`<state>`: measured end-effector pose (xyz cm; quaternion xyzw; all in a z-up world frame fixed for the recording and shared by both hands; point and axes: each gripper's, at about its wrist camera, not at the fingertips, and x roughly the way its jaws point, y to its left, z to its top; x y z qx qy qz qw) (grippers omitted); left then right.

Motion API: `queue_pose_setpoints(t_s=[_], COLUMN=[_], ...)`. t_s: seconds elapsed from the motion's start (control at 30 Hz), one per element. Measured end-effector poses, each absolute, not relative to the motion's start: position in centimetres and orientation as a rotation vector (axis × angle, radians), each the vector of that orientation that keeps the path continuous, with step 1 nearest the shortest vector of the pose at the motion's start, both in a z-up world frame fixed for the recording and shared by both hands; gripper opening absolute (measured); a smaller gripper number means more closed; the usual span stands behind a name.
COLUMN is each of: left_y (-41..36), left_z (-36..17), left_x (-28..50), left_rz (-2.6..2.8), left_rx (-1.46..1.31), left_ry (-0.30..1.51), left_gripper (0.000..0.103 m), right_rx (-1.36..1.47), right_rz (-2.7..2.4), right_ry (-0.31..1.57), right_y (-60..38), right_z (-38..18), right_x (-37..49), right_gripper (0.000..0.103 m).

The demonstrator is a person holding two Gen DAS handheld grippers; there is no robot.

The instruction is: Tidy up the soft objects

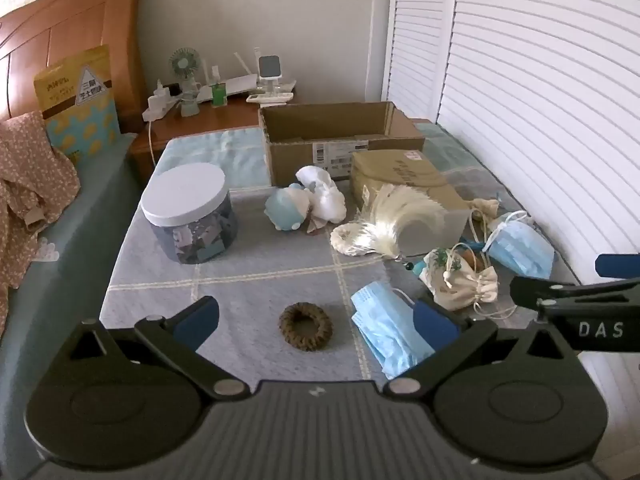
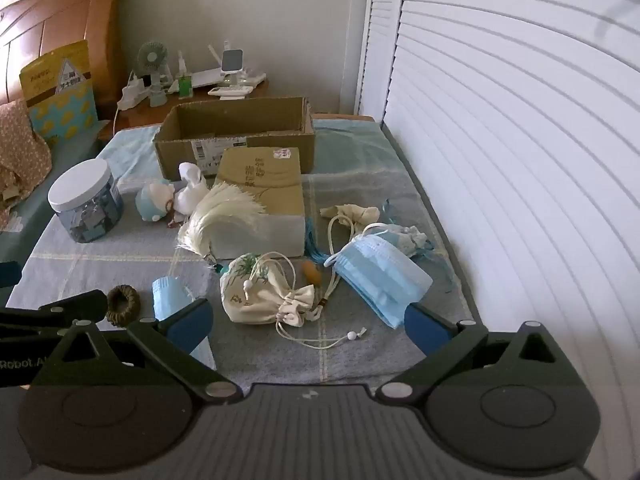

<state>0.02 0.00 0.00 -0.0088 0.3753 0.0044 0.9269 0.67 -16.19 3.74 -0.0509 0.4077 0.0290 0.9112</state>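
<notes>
Soft things lie on a checked blanket. A brown braided ring (image 1: pixel 306 326) (image 2: pixel 123 305) sits between my left gripper's (image 1: pixel 316 322) open fingers. A blue mask stack (image 1: pixel 386 330) lies by its right finger. A cream drawstring pouch (image 2: pixel 262 296) (image 1: pixel 460 280) lies ahead of my open, empty right gripper (image 2: pixel 310 326). Another blue mask stack (image 2: pixel 380 276) (image 1: pixel 520 242) lies by its right finger. A white tassel fan (image 1: pixel 384 218) (image 2: pixel 216 216), a blue-white plush (image 1: pixel 286 210) and white cloth (image 1: pixel 324 194) lie farther back. An open cardboard box (image 1: pixel 340 140) (image 2: pixel 236 136) stands behind.
A lidded jar (image 1: pixel 190 214) stands at left. A closed brown box (image 2: pixel 260 196) lies mid-blanket. White louvred doors (image 2: pixel 520 160) run along the right. A nightstand (image 1: pixel 208 120) with a fan and bottles stands behind, and a wooden headboard (image 1: pixel 60 40) at far left.
</notes>
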Motion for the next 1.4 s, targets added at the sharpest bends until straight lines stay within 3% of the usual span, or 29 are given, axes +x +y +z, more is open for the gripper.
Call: queue_pose_setpoints(t_s=[1.4], left_y=[-0.45], left_z=[0.09], left_x=[-0.32], left_rz=[-0.008], left_rx=[-0.033], left_ry=[0.769], left_gripper=[0.102], right_rx=[-0.11], right_rz=[0.05], right_ry=[0.835], right_y=[-16.22], right_z=[4.03], right_x=[0.47], right_gripper=[0.103])
